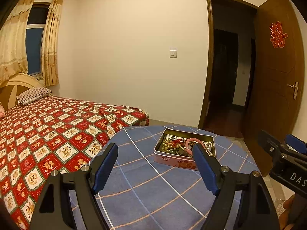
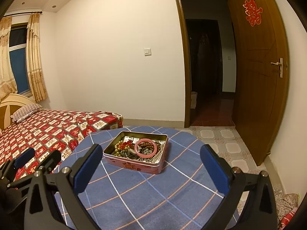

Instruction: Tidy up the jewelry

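A pink open tin [image 1: 173, 161] [image 2: 134, 165] sits on a round table under a blue checked cloth [image 1: 145, 187] [image 2: 153, 191]. Inside lie a pink bangle [image 1: 189, 143] [image 2: 137, 149], gold beads [image 1: 167, 146] [image 2: 120, 147], red beads [image 2: 127, 144], brown beads [image 2: 146, 144] and a silver bead chain [image 2: 153, 158]. My left gripper [image 1: 155, 154] hovers open above the cloth, short of the tin, with nothing between its blue pads. My right gripper [image 2: 151, 155] is also open and empty, the tin lying ahead between its fingers.
A bed with a red patterned cover [image 1: 44, 138] [image 2: 48, 132] runs along the table's left side. Beyond the table are a white wall, a tiled floor [image 2: 226, 141] and an open brown door [image 2: 257, 76]. A cloth bundle [image 2: 285, 205] lies low at the right.
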The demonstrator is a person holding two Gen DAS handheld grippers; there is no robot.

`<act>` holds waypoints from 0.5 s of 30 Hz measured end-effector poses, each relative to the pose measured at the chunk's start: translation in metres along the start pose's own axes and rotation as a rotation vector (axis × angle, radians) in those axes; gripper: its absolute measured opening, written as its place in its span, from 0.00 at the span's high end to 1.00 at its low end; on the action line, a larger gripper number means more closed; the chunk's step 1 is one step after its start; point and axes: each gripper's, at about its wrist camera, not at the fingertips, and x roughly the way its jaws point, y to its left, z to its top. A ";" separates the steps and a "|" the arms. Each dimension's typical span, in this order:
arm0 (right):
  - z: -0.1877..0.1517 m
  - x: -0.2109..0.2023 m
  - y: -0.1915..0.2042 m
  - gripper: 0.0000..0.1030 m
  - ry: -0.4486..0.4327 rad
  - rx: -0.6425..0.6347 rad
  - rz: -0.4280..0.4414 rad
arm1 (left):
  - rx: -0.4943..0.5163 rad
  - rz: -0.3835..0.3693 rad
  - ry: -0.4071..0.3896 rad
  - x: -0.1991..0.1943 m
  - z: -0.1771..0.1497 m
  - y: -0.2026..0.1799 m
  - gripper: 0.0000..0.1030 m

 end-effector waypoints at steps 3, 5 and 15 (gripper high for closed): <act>0.001 0.000 -0.001 0.00 0.002 0.005 0.001 | 0.009 0.000 -0.009 -0.002 0.000 -0.001 0.22; 0.001 0.000 -0.002 0.00 0.002 0.008 0.003 | 0.009 0.002 -0.012 -0.002 0.001 -0.002 0.21; 0.002 0.000 -0.003 0.00 0.000 0.005 0.000 | 0.037 0.043 -0.033 -0.005 0.003 -0.006 0.15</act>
